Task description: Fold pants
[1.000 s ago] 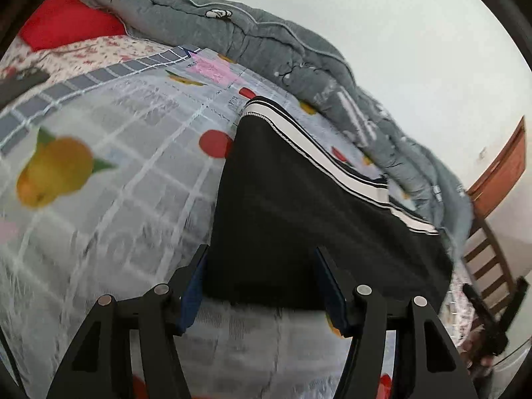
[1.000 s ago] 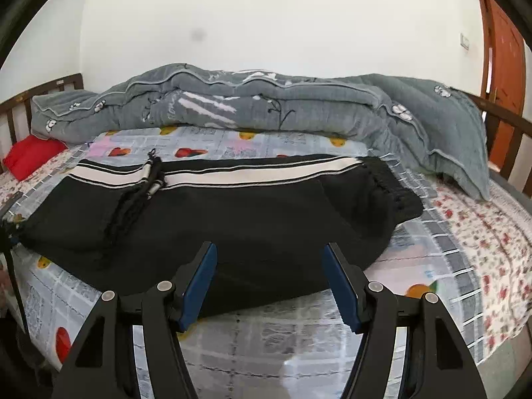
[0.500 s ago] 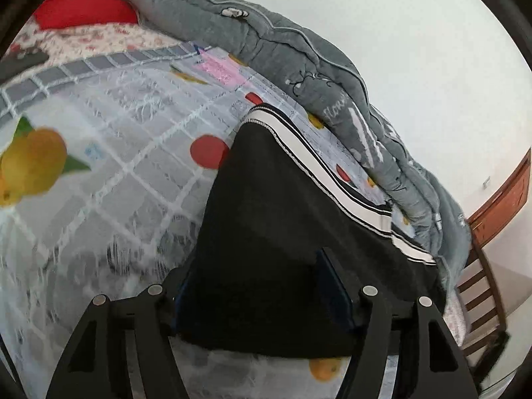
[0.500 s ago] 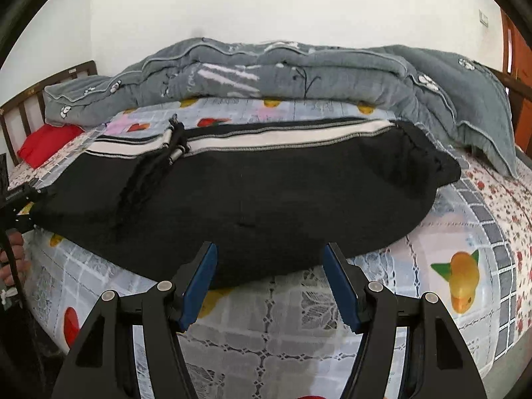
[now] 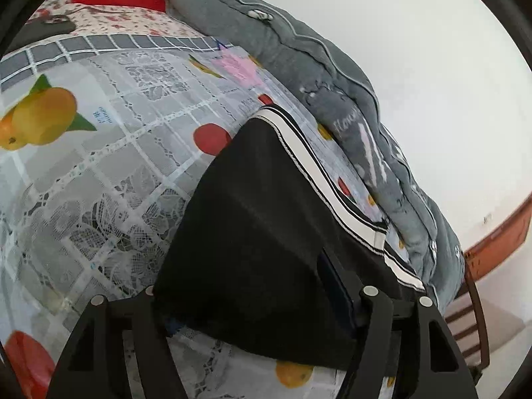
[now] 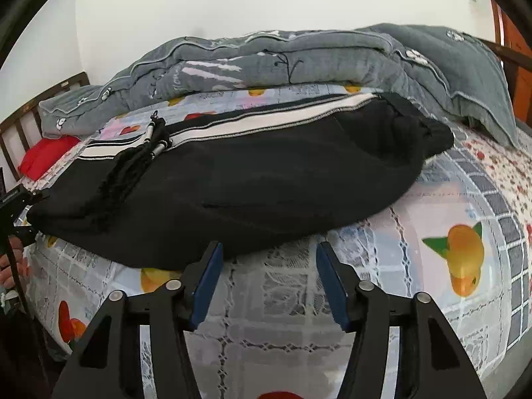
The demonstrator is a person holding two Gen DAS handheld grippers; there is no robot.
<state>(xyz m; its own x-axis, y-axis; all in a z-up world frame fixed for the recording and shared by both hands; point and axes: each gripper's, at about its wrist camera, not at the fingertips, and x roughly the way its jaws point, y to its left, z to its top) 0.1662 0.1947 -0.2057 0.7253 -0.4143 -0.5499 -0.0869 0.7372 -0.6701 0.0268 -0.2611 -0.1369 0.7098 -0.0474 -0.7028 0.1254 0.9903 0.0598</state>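
The left hand-held gripper (image 5: 256, 302) is straddling the near corner of the black pants (image 5: 266, 232), jaws wide, apparently about to pinch. The right hand-held gripper (image 6: 266, 282) is hovering agape, empty, near the hem. The white-striped pants are lying flat, already doubled, on the bed (image 6: 432, 266). Next: closing both, lifting, folding across.

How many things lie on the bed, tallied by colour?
Black: 1, the pants
Grey: 1, the quilt
Red: 1, the pillow
Total: 3, all on the fruit-print sheet
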